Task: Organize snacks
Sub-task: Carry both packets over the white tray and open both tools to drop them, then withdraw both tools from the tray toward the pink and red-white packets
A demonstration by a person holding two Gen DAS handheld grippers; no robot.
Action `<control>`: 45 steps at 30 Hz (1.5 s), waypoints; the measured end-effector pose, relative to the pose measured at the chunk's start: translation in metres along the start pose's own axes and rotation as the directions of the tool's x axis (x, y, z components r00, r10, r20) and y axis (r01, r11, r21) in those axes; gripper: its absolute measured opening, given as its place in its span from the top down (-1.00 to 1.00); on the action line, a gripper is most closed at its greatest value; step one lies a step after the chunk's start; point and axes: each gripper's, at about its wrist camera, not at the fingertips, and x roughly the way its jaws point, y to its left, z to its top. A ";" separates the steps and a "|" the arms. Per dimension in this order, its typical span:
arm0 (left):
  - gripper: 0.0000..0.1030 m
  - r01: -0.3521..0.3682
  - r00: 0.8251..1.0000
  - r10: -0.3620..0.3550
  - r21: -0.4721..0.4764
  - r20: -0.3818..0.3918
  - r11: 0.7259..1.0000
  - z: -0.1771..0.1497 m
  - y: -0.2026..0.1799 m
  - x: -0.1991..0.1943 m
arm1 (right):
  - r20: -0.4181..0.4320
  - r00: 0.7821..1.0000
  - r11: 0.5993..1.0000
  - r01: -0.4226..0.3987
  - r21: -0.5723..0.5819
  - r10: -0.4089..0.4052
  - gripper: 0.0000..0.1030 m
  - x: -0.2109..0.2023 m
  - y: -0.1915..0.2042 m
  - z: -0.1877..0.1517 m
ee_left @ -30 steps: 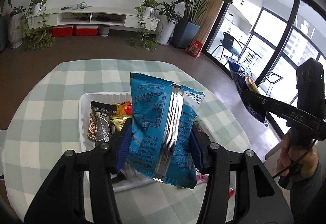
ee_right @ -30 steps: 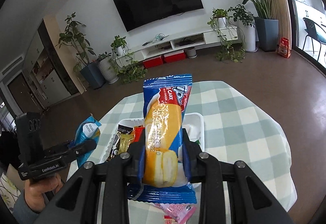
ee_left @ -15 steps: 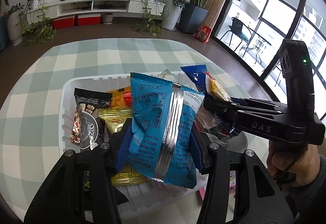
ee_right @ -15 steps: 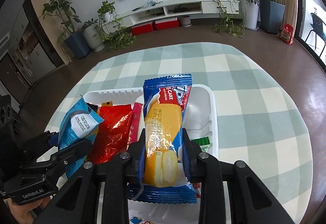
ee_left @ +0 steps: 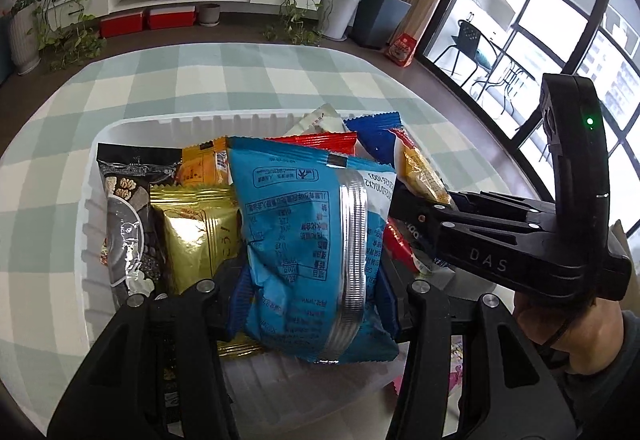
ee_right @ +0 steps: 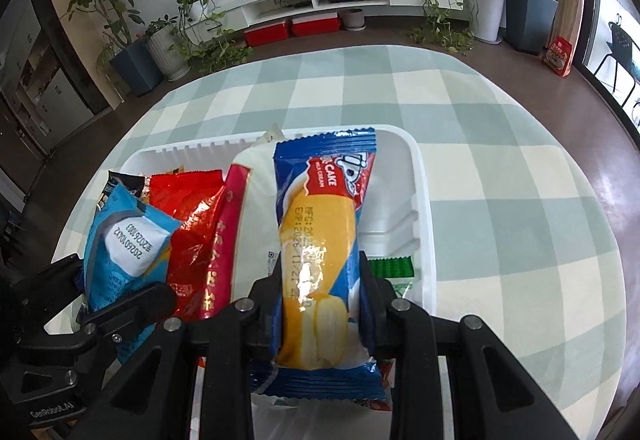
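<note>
The left hand-held gripper (ee_left: 312, 292) is clamped on a light-blue snack bag (ee_left: 312, 240), held upright over the white tray (ee_left: 256, 119) on the checked worktop (ee_left: 160, 75). The right hand-held gripper (ee_right: 320, 288) grips a blue cake packet (ee_right: 320, 248) at 3 o'clock of the blue bag, over the tray's right part. A gold packet (ee_left: 196, 236) and a black packet (ee_left: 128, 224) lie in the tray at the bag's 9 o'clock.

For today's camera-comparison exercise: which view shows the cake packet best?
The right wrist view: the cake packet faces the camera full length, label readable, clamped in the right hand-held gripper over the tray. The left wrist view shows only its upper end, beside the blue bag.
</note>
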 end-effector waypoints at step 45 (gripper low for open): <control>-0.82 -0.009 0.992 0.008 0.007 0.130 1.000 -0.037 -0.018 -0.076 | 0.138 0.987 0.997 -0.082 -0.010 0.082 -0.50 -0.087 -0.010 -0.036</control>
